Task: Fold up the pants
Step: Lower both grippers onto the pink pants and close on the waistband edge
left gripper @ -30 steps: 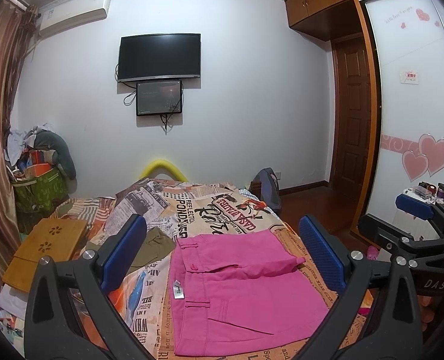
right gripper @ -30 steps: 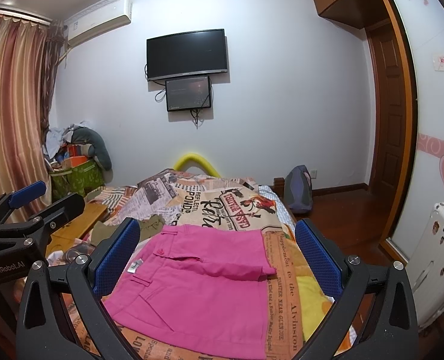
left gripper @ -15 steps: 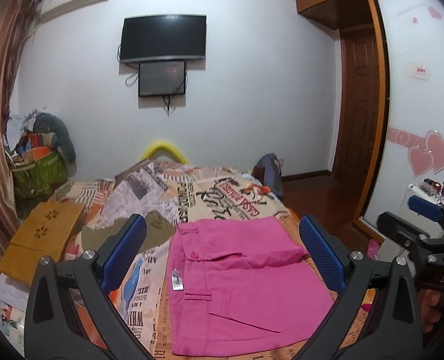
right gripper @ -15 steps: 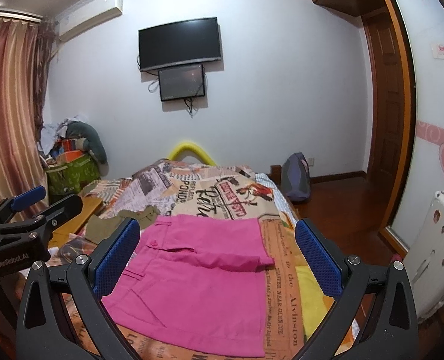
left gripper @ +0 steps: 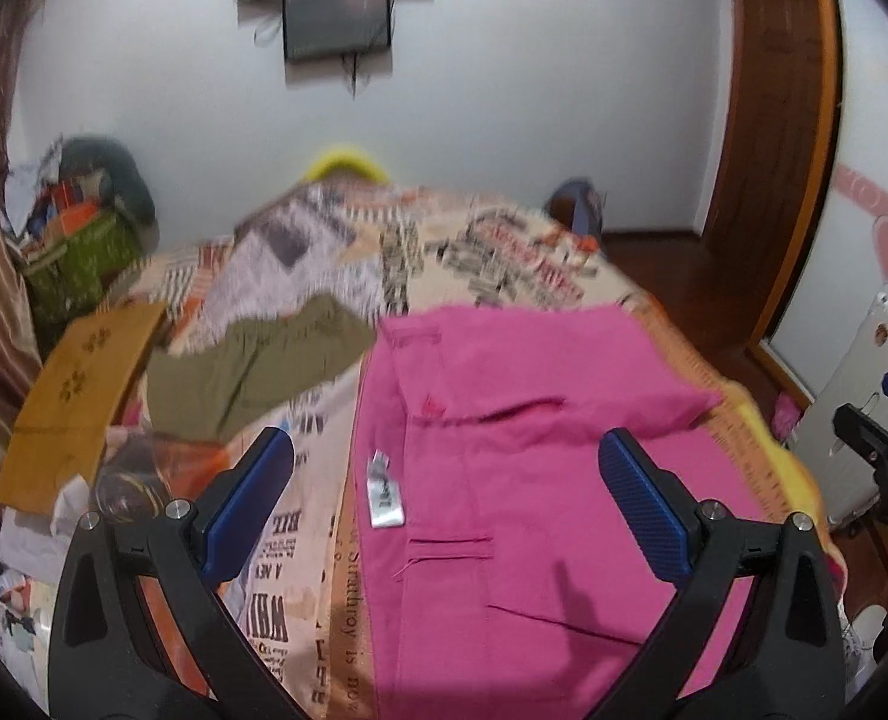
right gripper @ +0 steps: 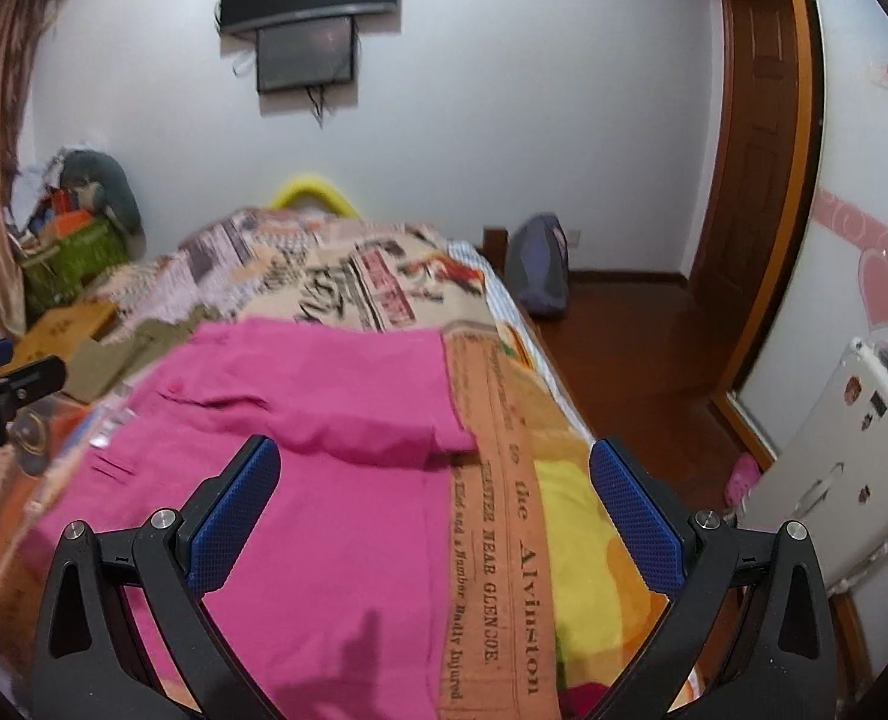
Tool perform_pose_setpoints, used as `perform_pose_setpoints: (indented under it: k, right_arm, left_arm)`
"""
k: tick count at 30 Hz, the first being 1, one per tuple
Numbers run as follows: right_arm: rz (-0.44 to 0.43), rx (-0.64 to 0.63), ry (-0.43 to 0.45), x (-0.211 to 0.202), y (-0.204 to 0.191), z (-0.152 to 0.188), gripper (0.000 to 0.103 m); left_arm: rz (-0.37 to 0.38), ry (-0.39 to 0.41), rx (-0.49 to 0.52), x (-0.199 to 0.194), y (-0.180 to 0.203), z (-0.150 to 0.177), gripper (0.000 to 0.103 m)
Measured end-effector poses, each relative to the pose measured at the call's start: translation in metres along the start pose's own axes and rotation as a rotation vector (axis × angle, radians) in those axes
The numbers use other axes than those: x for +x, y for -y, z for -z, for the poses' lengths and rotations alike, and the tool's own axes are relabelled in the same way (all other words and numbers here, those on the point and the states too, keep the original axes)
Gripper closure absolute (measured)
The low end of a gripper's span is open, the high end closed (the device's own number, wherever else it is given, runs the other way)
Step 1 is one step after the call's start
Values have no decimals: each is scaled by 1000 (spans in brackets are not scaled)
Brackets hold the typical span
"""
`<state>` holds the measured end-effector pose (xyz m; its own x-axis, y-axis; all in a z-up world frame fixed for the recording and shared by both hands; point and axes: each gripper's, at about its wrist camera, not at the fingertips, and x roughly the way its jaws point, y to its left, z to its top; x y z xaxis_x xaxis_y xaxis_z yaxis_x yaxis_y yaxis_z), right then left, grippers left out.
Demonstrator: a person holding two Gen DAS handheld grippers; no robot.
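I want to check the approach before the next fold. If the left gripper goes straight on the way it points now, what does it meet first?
Most likely the pink pants. The open left gripper tilts down toward the bed, with nothing between its fingers. Depth is hard to judge through the fisheye.

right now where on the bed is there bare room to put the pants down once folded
Bare bedspread right of the pink pants, out to the bed edge, and beyond them toward the yellow headboard. Left is crowded: olive garment, wooden board.
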<state>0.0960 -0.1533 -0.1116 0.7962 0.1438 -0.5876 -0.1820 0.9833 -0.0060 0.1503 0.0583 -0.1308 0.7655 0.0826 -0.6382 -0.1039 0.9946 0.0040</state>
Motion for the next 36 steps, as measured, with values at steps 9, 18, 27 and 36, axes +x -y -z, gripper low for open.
perform_pose_setpoints:
  k: [9,18,27,36]
  right_arm:
    - [-79,44,-169,65,22,10,1]
    - [-146,-20,-280,119,18,14,22]
    - [-246,0,-394,151,15,26,45]
    - [-246,32,-384,163,20,23,69]
  left_arm:
    - [-35,-137,50,64,-18,9,0]
    - [24,-229,101,112,-24,-2,15]
    - [107,-345,137,145,-20,6,56]
    - [231,-412,26,162,-34,9,81]
